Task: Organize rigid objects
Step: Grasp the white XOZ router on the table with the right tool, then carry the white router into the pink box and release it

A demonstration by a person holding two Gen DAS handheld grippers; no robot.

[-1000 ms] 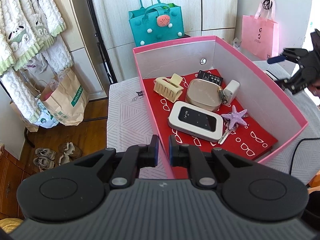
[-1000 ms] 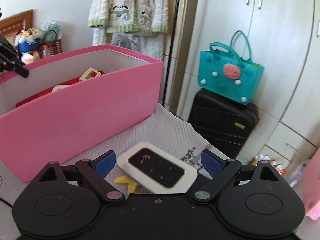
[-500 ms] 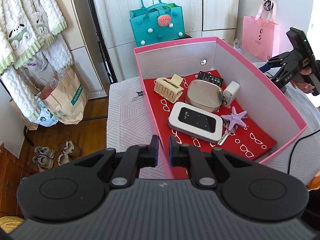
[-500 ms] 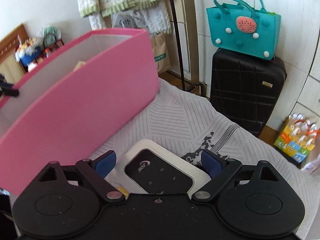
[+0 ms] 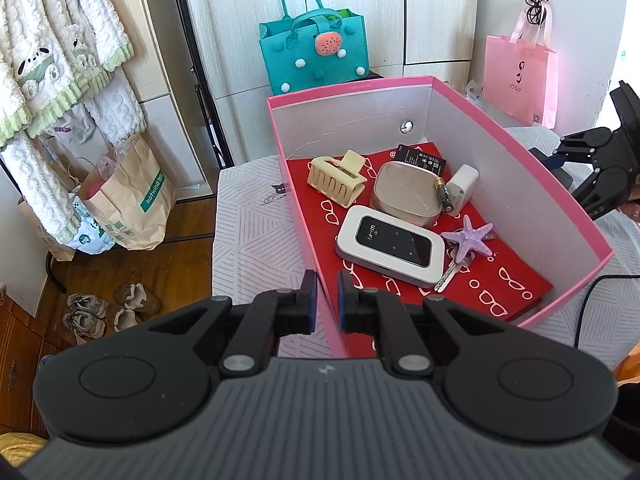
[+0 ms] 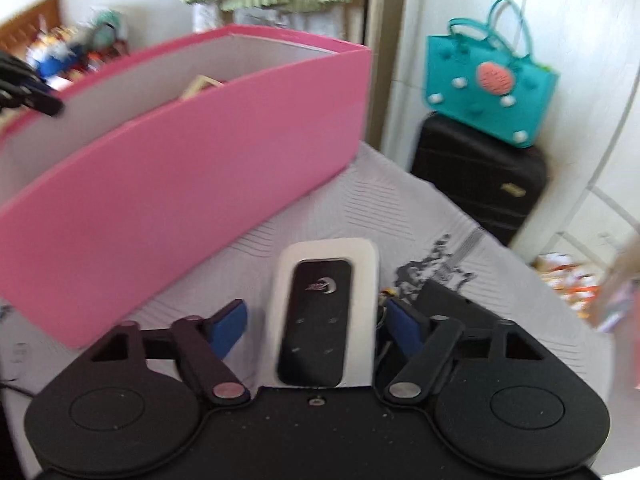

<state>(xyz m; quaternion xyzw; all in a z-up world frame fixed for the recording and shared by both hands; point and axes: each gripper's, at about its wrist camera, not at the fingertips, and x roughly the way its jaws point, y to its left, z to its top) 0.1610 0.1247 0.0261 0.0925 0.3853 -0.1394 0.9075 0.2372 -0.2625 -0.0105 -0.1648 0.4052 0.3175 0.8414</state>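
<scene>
While the left gripper [image 5: 325,300] stayed clamped on the near wall of the pink box [image 5: 520,148], the right gripper [image 6: 316,322] was closing around a white pocket Wi-Fi router [image 6: 325,312] lying on the grey patterned cloth [image 6: 400,216] just outside the box; its blue pads [image 6: 229,326] stood either side of the device without pressing on it. Inside the box, on a red liner printed with white spectacles [image 5: 504,280], lay a second white Wi-Fi router [image 5: 390,250], a purple starfish [image 5: 468,236] over a key [image 5: 450,274], a gold rounded case [image 5: 406,194], an AA battery [image 5: 443,196], a white charger plug [image 5: 462,186], a cream hair claw [image 5: 338,180] and a black battery pack [image 5: 420,156]. Beyond stood a teal felt handbag [image 6: 490,80] on a black suitcase [image 6: 480,176].
</scene>
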